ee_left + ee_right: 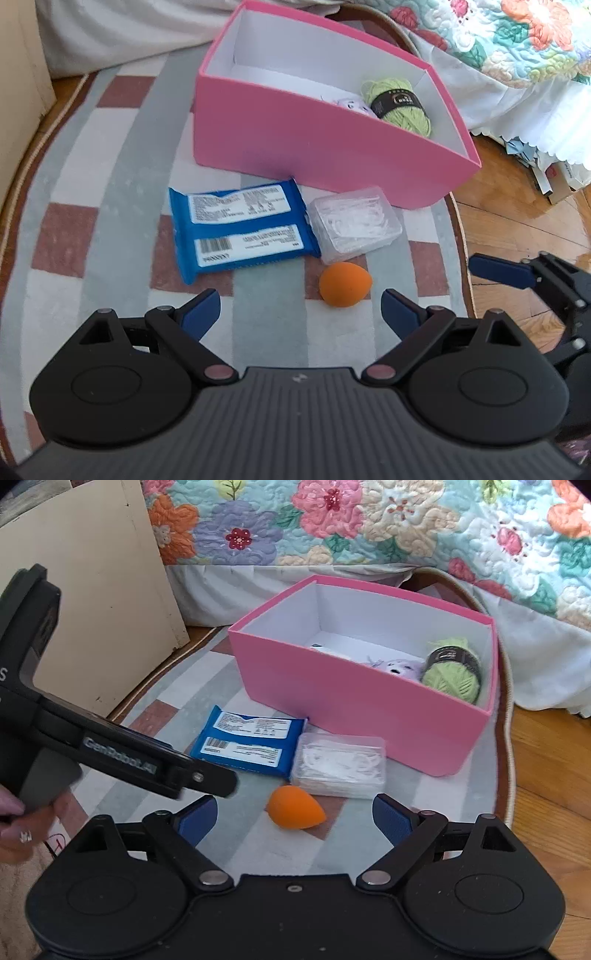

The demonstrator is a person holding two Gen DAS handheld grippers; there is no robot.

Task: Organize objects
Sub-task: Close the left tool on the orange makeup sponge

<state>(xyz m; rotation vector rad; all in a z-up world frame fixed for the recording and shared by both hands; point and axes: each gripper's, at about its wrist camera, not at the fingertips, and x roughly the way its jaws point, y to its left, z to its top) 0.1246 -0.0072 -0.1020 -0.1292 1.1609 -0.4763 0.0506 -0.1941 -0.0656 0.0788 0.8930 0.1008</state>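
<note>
- Left wrist view: your left gripper [301,312] fingers gape wide, empty; the orange egg-shaped sponge [344,284] lies on the checked rug [92,229] just ahead. Straddle it squarely.
- Right wrist view: your right gripper [295,818] is equally spread, empty; the open pink cardboard box [332,698] waits beyond the sponge.

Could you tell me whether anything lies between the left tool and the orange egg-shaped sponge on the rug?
Nothing visible does: the left tool is open, and only bare striped rug separates it from the orange egg-shaped sponge.
</note>
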